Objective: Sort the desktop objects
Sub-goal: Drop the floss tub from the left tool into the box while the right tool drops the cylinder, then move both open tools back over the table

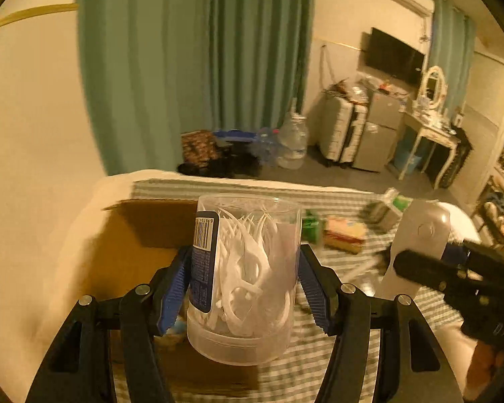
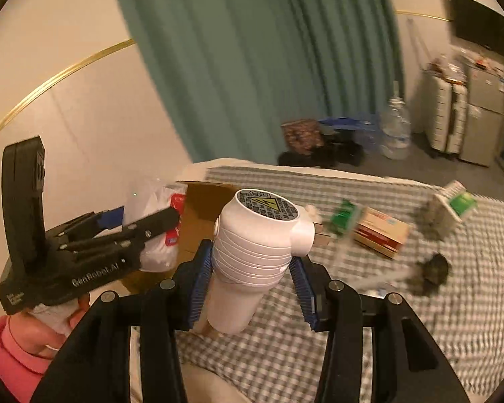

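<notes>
My left gripper (image 1: 243, 288) is shut on a clear plastic jar of white floss picks (image 1: 245, 278) with a blue label, held above the open cardboard box (image 1: 141, 235) on the checked bedspread. My right gripper (image 2: 252, 280) is shut on a white hair dryer (image 2: 258, 245), held upright above the bed. The hair dryer (image 1: 416, 245) and the right gripper (image 1: 453, 272) also show at the right in the left wrist view. The left gripper (image 2: 131, 225) shows at the left in the right wrist view, with the jar (image 2: 158, 225) in it.
On the bedspread (image 2: 386, 319) lie a green packet (image 2: 344, 216), a red and tan box (image 2: 381, 231), a green and white carton (image 2: 453, 205) and a dark object (image 2: 433, 272). Beyond the bed are a green curtain, water bottles, suitcases and a dressing table.
</notes>
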Tool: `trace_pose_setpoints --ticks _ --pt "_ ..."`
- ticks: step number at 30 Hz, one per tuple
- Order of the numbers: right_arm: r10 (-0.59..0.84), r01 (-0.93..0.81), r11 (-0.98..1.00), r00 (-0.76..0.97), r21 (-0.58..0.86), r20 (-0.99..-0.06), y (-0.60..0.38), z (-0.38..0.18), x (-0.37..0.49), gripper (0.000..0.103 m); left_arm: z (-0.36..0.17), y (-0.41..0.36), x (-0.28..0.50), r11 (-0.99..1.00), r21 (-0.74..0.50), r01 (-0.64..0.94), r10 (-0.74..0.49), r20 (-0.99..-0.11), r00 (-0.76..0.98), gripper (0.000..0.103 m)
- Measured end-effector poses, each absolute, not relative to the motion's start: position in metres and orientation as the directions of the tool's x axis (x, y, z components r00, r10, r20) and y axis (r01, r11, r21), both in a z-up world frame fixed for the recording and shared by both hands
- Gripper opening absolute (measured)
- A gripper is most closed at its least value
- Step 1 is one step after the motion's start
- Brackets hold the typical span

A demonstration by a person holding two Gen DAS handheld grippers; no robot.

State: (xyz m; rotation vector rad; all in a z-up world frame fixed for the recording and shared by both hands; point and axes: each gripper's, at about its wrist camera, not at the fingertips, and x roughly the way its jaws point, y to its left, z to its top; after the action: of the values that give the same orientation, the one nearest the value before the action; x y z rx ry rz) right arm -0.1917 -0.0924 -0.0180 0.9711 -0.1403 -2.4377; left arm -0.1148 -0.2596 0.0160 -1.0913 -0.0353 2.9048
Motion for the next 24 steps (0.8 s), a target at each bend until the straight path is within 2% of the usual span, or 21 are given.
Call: trace_pose_setpoints --ticks 6,14,16,17,19,21,24 --pt "-0.531 0.477 -0.832 -0.535 0.283 -0.657 -0.16 -0.042 -0.221 0.046 -0.024 -0.314 -0.115 -0.996 -0.074 0.058 0.008 -0.688 -0.726 0.064" --pt "-0.496 0.489 -0.835 -0.472 0.252 -0.729 -0.219 -0.087 -0.256 0.046 -0.079 -0.349 -0.125 -0.988 -0.122 0.096 0.023 -0.727 -0.686 0.065" --pt "-0.492 0.477 -0.84 -0.469 0.258 -0.733 -0.225 -0.095 -0.263 0.046 -0.088 -0.352 -0.125 -0.99 -0.118 0.079 0.032 -0.731 -0.682 0.076" --pt "-0.491 0.469 -0.843 -0.467 0.265 -0.736 -0.227 -0.096 -0.265 0.053 -0.089 -0.355 -0.126 -0.991 -0.112 0.072 0.034 -0.731 -0.682 0.086" --pt "-0.477 0.451 -0.853 -0.472 0.261 -0.742 -0.227 -0.097 -0.269 0.065 -0.091 -0.354 -0.124 -0.993 -0.097 0.069 0.022 -0.722 -0.691 0.088" --pt "-0.459 0.443 -0.865 -0.504 0.237 -0.732 -0.225 -0.093 -0.269 0.066 -0.09 -0.354 -0.122 -0.993 -0.097 0.069 0.022 -0.718 -0.695 0.093" --pt "-0.446 0.433 -0.874 -0.533 0.221 -0.719 -0.216 -0.083 -0.264 0.067 -0.087 -0.349 -0.118 -0.991 -0.105 0.08 0.02 -0.718 -0.696 0.094"
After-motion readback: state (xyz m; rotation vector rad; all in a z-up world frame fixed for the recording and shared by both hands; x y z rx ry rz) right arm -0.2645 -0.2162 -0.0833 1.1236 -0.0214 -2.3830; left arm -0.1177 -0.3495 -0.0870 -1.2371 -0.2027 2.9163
